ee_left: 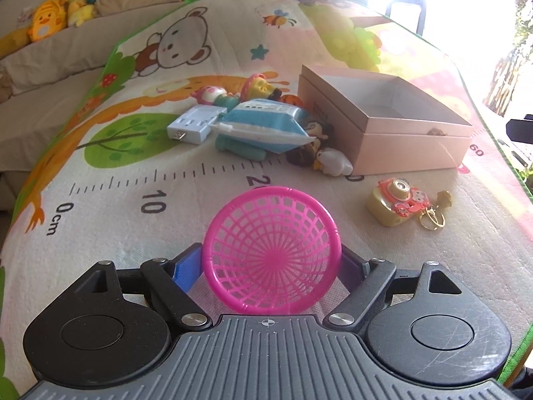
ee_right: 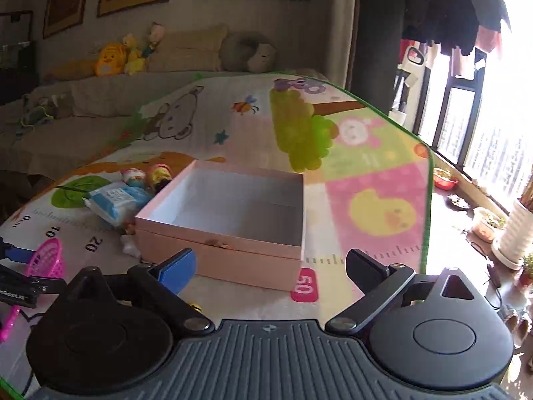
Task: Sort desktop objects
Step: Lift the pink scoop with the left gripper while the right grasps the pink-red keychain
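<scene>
My left gripper point(ee_left: 271, 263) is shut on a round pink mesh basket point(ee_left: 271, 250), held tilted just above the mat. The basket also shows in the right wrist view point(ee_right: 46, 260) at the far left. An open pink box point(ee_left: 383, 123) stands ahead to the right; its inside looks empty in the right wrist view point(ee_right: 233, 210). A pile of small toys, a blue pouch point(ee_left: 263, 126) and a white adapter point(ee_left: 195, 126) lies left of the box. A yellow toy camera keychain point(ee_left: 396, 206) lies in front of the box. My right gripper point(ee_right: 271, 266) is open and empty, near the box's front wall.
Everything sits on a cartoon play mat point(ee_left: 133, 173) with a printed ruler. The mat's green edge point(ee_right: 428, 200) runs along the right, with floor and plant pots point(ee_right: 489, 223) beyond. A sofa with plush toys point(ee_left: 46, 23) is behind.
</scene>
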{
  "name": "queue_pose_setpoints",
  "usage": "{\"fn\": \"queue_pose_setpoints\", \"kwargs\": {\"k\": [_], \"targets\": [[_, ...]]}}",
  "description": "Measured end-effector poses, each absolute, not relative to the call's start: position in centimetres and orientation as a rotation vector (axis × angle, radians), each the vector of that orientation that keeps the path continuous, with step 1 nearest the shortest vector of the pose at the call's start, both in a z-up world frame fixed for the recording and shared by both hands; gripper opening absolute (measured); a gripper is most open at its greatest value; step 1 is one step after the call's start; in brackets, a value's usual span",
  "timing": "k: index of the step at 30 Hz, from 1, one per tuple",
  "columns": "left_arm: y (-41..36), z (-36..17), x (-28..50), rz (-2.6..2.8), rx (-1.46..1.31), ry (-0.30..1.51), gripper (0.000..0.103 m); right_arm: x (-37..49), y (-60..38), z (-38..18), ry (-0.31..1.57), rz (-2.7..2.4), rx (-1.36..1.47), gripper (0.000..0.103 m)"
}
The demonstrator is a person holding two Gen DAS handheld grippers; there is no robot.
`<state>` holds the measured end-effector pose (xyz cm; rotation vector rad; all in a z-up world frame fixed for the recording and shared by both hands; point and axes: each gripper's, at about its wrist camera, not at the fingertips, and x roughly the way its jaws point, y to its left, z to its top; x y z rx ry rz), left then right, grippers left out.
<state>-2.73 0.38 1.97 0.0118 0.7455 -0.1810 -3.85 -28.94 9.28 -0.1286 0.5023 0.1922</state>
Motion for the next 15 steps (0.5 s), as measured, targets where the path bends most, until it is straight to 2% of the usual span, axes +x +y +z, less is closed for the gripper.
{"fn": "queue_pose_setpoints", "kwargs": {"k": [2, 7, 13, 14, 15], "targets": [[0.4, 1.9, -2.8, -0.175, 0.019, 0.747, 0.087, -2.6, -25.7, 8.8, 0.55, 0.335, -0.104, 0.075], [0.5, 1.5, -3.1, -0.164, 0.029, 0.766, 0.086, 0.7, -19.7, 5.0, 0.683, 0.445, -0.12, 0.074], [0.6, 1.3, -3.2, -0.171, 0.034, 0.763, 0.084, 2.9, -18.1, 1.3, 0.806, 0.389, -0.153, 0.077], [0.5, 1.4, -3.2, -0.17, 0.035, 0.762, 0.084, 2.9, -18.0, 1.1, 0.814, 0.384, -0.155, 0.072], [0.5, 1.4, -3.3, -0.172, 0.035, 0.763, 0.081, 2.7, -18.1, 1.2, 0.803, 0.386, -0.16, 0.061]]}}
